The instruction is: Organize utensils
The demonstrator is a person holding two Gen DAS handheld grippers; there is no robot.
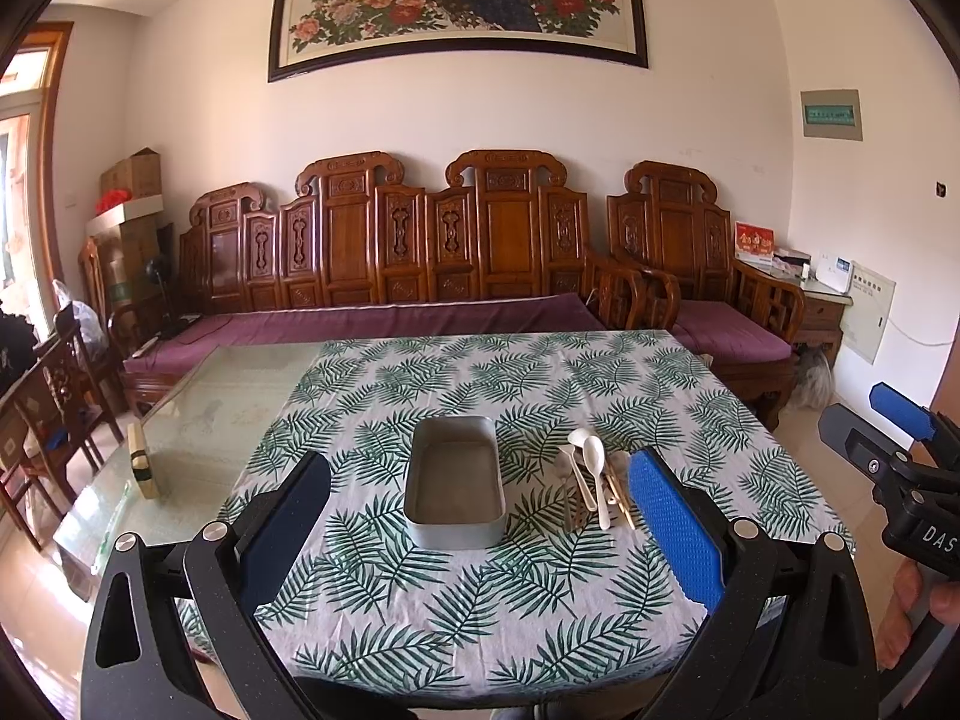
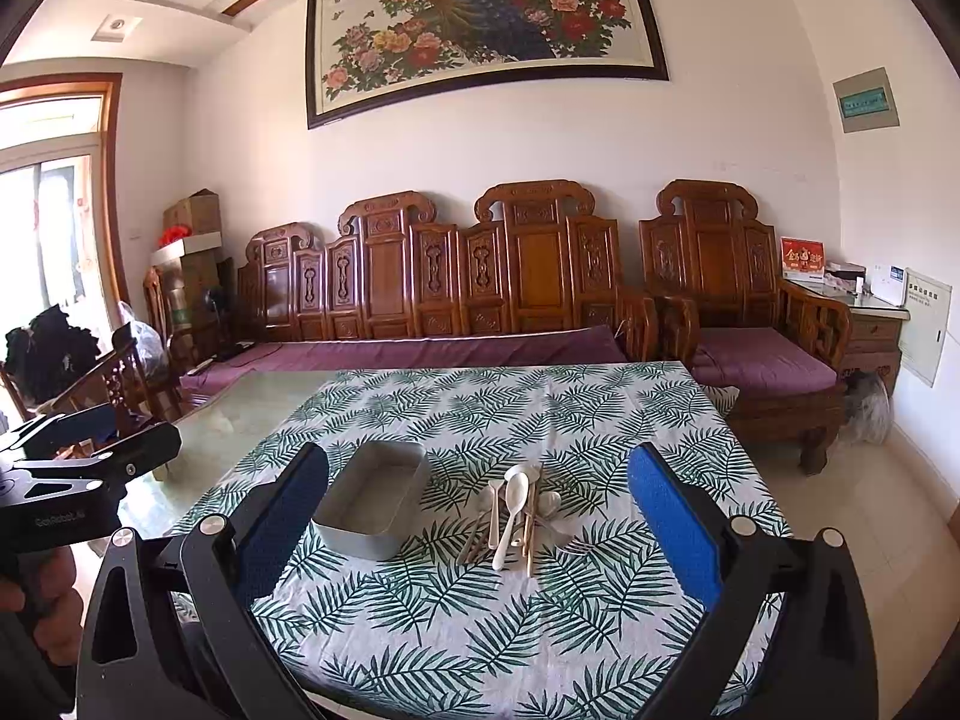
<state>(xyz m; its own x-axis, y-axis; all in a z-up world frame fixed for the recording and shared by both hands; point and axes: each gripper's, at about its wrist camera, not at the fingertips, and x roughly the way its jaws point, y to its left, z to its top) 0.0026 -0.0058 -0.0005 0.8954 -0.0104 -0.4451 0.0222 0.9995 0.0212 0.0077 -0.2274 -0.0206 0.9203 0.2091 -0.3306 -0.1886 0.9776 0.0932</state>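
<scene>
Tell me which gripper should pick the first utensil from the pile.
Right, probably. The utensil pile sits nearly centred before the open right gripper, while it lies beside the left gripper's right finger, which frames the empty metal tin instead.

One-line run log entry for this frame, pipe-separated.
phase: pre-grasp | left tongs: open, empty | right tongs: open, empty | metal tray: empty | utensil pile: right of tray, on tablecloth

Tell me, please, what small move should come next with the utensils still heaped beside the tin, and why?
Probably lower the right tool toward the white spoon lying on top of the utensil pile. Both tools are open and hold nothing, the metal tin is empty, and the pile lies on the tablecloth directly ahead of the right tool, while the left tool faces the tin.
</scene>
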